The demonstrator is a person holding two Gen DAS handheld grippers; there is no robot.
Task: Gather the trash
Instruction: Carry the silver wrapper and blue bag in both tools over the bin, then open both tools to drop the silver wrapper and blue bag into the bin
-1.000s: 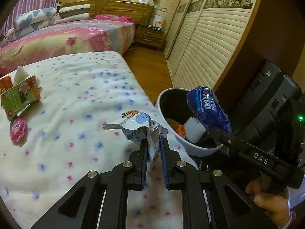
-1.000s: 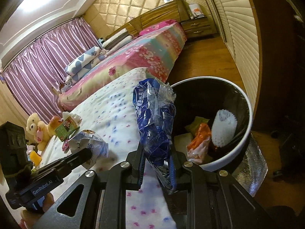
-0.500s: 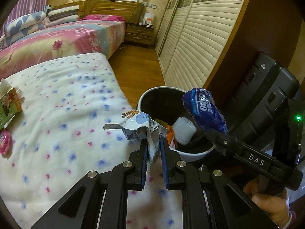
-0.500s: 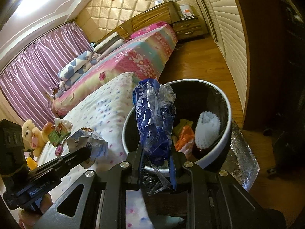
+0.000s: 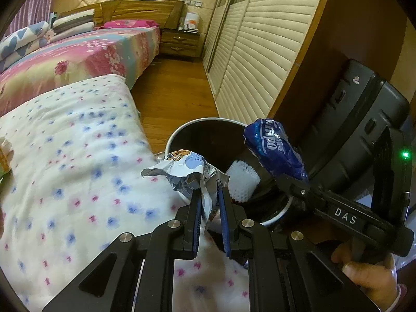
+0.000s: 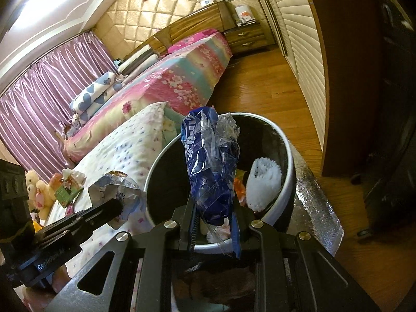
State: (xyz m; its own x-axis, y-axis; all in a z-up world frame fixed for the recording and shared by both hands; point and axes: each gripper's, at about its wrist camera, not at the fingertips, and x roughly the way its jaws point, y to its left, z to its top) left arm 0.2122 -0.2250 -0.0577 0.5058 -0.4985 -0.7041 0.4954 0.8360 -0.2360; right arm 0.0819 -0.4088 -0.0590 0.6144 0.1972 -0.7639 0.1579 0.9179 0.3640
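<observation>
From the left wrist, the left gripper [image 5: 210, 195] is clamped on a crumpled white wrapper [image 5: 187, 174], held at the near rim of the bin [image 5: 182, 132] beside the spotted bedspread [image 5: 78, 156].

From the right wrist, the right gripper [image 6: 214, 223] pinches a blue plastic wrapper [image 6: 210, 161] upright over the bin's [image 6: 286, 182] open mouth, where white foam netting [image 6: 264, 184] lies inside.

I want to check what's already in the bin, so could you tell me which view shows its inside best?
The right wrist view: it looks down into the bin. The left wrist view shows only part of its inside, behind the crumpled wrapper.
</observation>
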